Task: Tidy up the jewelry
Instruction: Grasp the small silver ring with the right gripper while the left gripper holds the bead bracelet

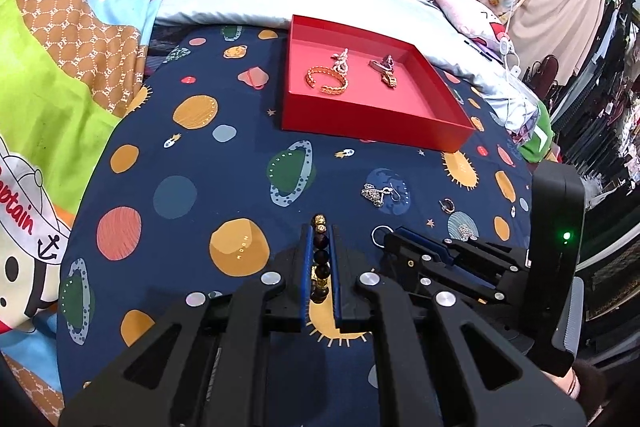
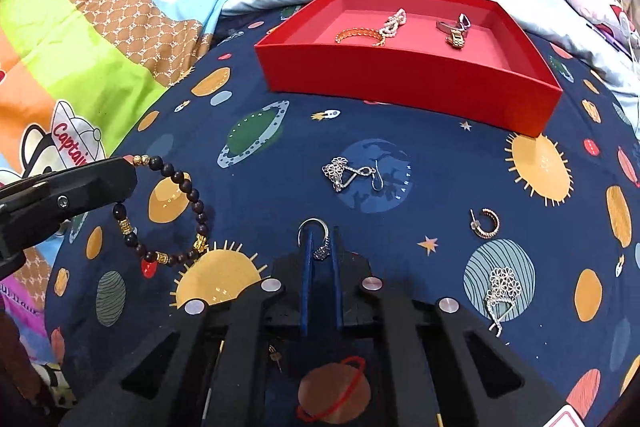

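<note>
Sorting is roughly halfway, judging by what lies where. In the red box (image 2: 404, 83), at the far side of the bed sheet (image 1: 192, 187): a gold cuff (image 2: 358, 35), a pearl piece (image 2: 394, 23) touching it, and a watch (image 2: 454, 29) w/ smth dark beside it, well apart from the cuff. Still out on the sheet, in front of the box: a silver drop earring (image 2: 354, 173), a small gold hoop (image 2: 486, 223), and a silver flower earring (image 2: 502, 293) near the right edge. So approx 3 loose pcs left, plus the 2 now in the tools.

Left hand-held gripper (image 1: 321, 227): jaws nearly together, pinching the bead bracelet (image 2: 176, 211). From the left wrist view the beads run in a line between the blue pads; from the right wrist view most of the loop hangs free past the tip, over the sheet. Can't tell if the low end touches the sheet.

Right hand-held gripper (image 2: 320, 231): jaws close together w/ a narrow gap, clamped on a silver ring (image 2: 316, 239); its hoop pokes out beyond the tips, decorated part sits between the pads. It's low over the sheet, nearer the camera than the drop earring.

Both look ready to carry to the box; then the 3 earrings remain.
</note>
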{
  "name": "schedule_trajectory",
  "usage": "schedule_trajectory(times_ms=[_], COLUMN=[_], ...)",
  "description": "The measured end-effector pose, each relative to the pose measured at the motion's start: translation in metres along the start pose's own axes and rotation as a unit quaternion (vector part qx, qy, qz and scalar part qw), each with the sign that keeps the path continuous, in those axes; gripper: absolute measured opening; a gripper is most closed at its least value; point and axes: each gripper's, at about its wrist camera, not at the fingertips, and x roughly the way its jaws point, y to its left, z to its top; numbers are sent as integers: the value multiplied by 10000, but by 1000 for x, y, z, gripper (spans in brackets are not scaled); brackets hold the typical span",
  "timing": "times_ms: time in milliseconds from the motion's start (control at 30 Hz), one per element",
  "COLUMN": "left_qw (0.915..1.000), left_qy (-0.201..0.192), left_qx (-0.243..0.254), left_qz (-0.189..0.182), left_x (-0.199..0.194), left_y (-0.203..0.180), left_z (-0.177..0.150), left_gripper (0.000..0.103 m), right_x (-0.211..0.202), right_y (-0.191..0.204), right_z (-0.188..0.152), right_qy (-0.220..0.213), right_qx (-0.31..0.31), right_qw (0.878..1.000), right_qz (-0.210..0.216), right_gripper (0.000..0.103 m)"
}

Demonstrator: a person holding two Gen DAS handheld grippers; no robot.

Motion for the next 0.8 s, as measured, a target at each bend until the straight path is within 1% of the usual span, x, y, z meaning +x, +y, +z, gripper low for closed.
schedule_trajectory(times_ms=[200, 333, 467, 567, 667, 800], left_qw=[10000, 10000, 9999, 9995, 9987, 9967], left_qy=[-2, -4, -108, -224, -384, -617], left_qx=[8, 25, 112, 198, 263, 375], left_qz=[-5, -17, -46, -70, -186, -381], left_x=[0, -1, -8, -12, -18, -19], left_y=[-3, -7, -15, -22, -30, -42], left_z=[0, 2, 9, 21, 42, 74], left_gripper=[7, 7, 7, 7, 7, 7], right_x=[-14, -32, -50, -65, -77, -87], right_y=[-13, -24, -34, -44, -58, -77], right_z=[-1, 3, 9, 18, 33, 64], right_qy=[-161, -349, -546, -735, -904, -1144], right_qx=[290, 394, 473, 519, 574, 581], right_qw=[9994, 9986, 9974, 9959, 9942, 9917], right_qz=[86, 18, -38, -96, -71, -82], right_gripper=[7, 7, 7, 7, 7, 7])
